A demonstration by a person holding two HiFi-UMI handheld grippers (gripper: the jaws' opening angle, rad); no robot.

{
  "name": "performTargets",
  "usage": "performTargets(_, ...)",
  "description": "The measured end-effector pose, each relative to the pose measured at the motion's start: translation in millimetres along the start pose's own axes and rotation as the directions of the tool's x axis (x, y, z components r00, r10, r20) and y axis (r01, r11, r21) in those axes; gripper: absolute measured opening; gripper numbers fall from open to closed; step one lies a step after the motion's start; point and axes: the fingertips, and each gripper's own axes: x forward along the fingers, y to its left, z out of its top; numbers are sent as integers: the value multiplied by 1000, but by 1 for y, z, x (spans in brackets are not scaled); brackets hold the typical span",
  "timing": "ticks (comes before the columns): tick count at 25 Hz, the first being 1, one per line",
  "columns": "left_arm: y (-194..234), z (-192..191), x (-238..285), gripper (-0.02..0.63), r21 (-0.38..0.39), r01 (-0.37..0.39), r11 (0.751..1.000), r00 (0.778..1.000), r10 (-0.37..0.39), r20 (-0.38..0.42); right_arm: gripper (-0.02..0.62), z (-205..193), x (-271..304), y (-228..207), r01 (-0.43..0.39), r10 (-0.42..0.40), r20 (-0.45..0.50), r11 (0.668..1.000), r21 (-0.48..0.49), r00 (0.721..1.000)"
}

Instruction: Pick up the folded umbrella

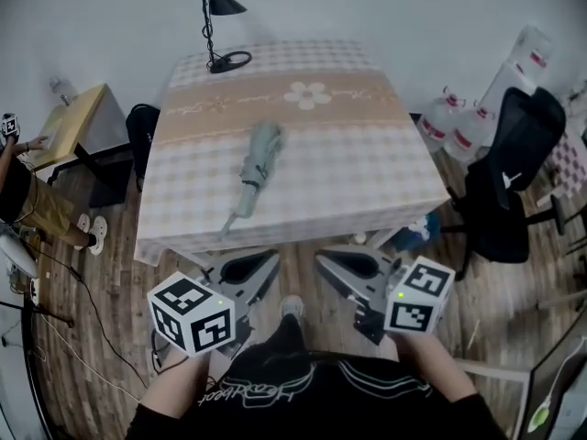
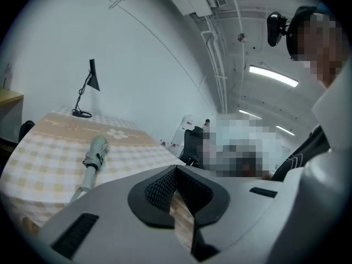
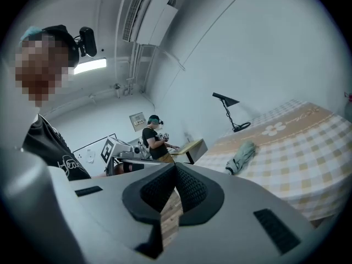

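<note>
The folded umbrella is pale green and lies lengthwise on the checked tablecloth, its handle toward the near edge. It also shows in the left gripper view as the umbrella, and in the right gripper view as the umbrella. Both grippers hang short of the table's near edge, over the wooden floor, well apart from the umbrella. My left gripper points up and to the right, and its jaws meet at the tip with nothing between them. My right gripper points up and to the left, jaws likewise together and empty.
A black desk lamp stands at the table's far left corner. A black office chair and large water bottles are to the right. On the left are a small wooden desk and another person.
</note>
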Motion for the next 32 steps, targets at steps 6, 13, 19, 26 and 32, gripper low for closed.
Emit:
performTargets(6, 92, 37, 43, -2, -55, 1, 998, 1000, -3, -26, 12, 30, 60, -82, 33, -32, -13, 998, 61, 999)
performTargets(13, 172, 69, 78, -2, -91, -6, 996, 999, 2, -50, 12, 62, 109, -150, 63, -61, -32, 993, 97, 998)
performTargets(19, 210, 84, 100, 0, -72, -33, 997, 997, 29, -65, 12, 75, 124, -182, 84, -81, -32, 991, 108, 996)
performTargets(26, 240, 90, 116, 107, -111, -76, 991, 996, 69, -64, 12, 82, 132, -208, 68, -61, -66, 991, 115, 996)
performTargets(32, 259, 88, 134, 234, -149, -139, 979, 988, 127, -83, 12, 96, 140, -236, 18, -6, -98, 992, 122, 995)
